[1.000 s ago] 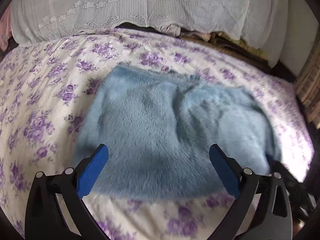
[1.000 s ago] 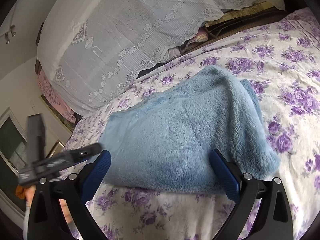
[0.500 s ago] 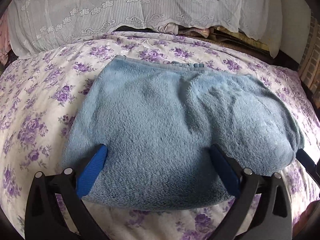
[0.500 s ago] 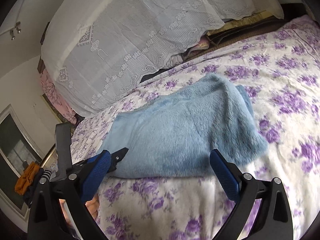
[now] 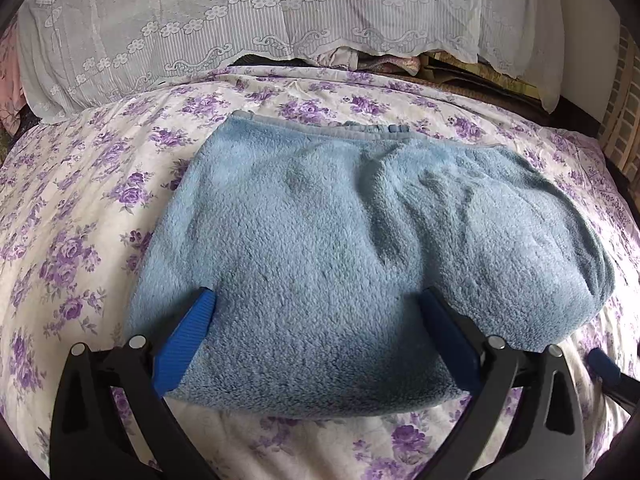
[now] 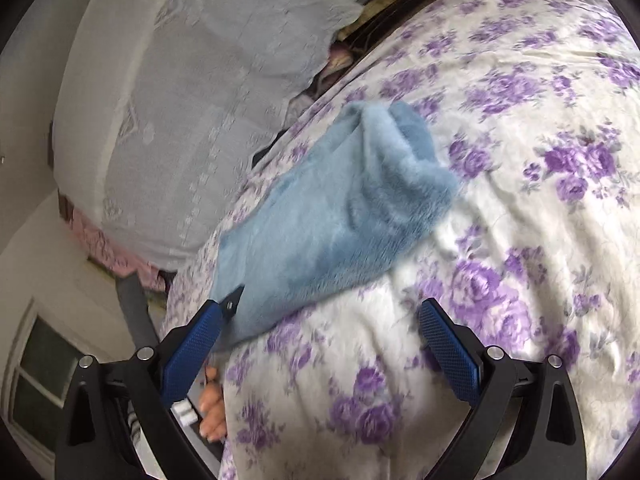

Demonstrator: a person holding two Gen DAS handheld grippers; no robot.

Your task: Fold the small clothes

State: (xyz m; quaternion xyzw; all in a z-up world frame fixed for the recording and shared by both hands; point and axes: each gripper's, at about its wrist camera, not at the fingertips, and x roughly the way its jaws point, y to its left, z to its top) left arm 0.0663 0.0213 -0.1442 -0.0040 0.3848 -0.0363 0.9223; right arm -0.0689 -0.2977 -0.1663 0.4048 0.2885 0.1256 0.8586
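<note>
Left wrist view showed the left gripper [image 5: 316,332] wide open, jaws straddling the near edge of a folded blue fleece garment [image 5: 340,248] at frame centre on a floral bedspread [image 5: 80,216]. Right gripper [image 6: 320,340] gaped empty; lace curtain [image 5: 280,12] beyond.

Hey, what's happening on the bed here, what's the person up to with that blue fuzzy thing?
A person is folding a small blue fleece garment on a bed covered with a purple-flowered sheet. The left hand-held gripper is open, its blue fingers spread over the garment's near edge and gripping nothing. The right hand-held gripper is also open, held off over the bare sheet beside the garment. The garment lies partly folded, with one side bunched over. A white lace cover drapes over things at the head of the bed.
</note>
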